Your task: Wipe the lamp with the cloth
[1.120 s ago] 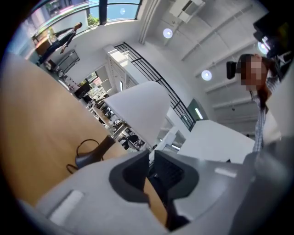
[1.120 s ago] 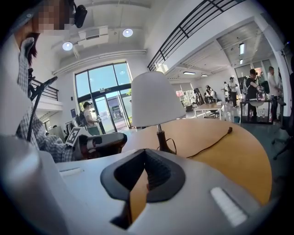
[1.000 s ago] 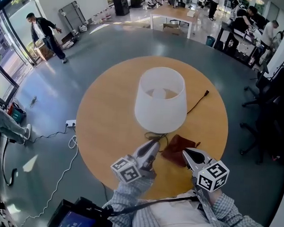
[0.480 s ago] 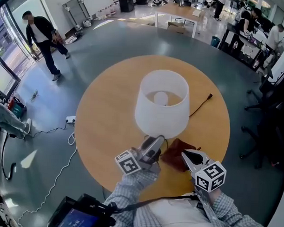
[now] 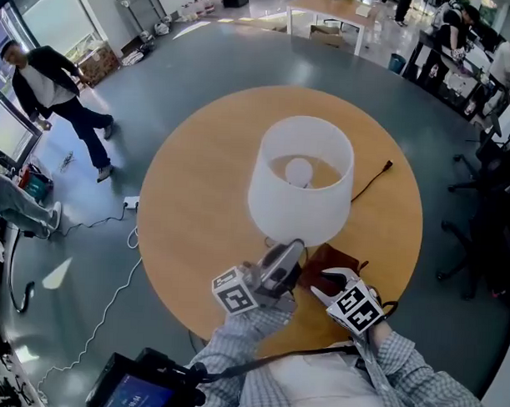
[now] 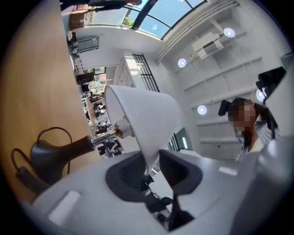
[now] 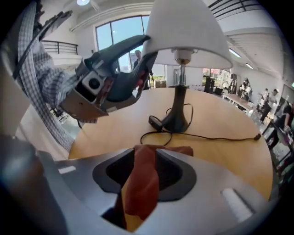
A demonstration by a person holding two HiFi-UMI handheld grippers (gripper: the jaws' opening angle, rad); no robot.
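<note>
A lamp with a white shade (image 5: 302, 183) stands in the middle of the round wooden table (image 5: 188, 213). My left gripper (image 5: 288, 250) reaches up to the shade's near lower rim. In the left gripper view that rim (image 6: 148, 151) is pinched between the jaws, which have just been closing; the dark base (image 6: 50, 158) stands at the left. A dark red cloth (image 5: 332, 258) lies by the base. My right gripper (image 5: 326, 284) points down onto it. Its jaws have just been opening, and a fold of the cloth (image 7: 142, 183) sits between them.
A black cord (image 7: 220, 137) runs from the lamp base (image 7: 178, 121) across the table to a plug (image 5: 390, 167) at the far right. On the floor to the left are a person (image 5: 50, 87) walking and a white cable with a power strip (image 5: 128, 204). Office chairs (image 5: 479, 240) stand to the right.
My right gripper has dropped onto the cloth, rolled, and spread its jaws around it. My left gripper has risen slightly to the shade's rim. The person on the left has walked on.
</note>
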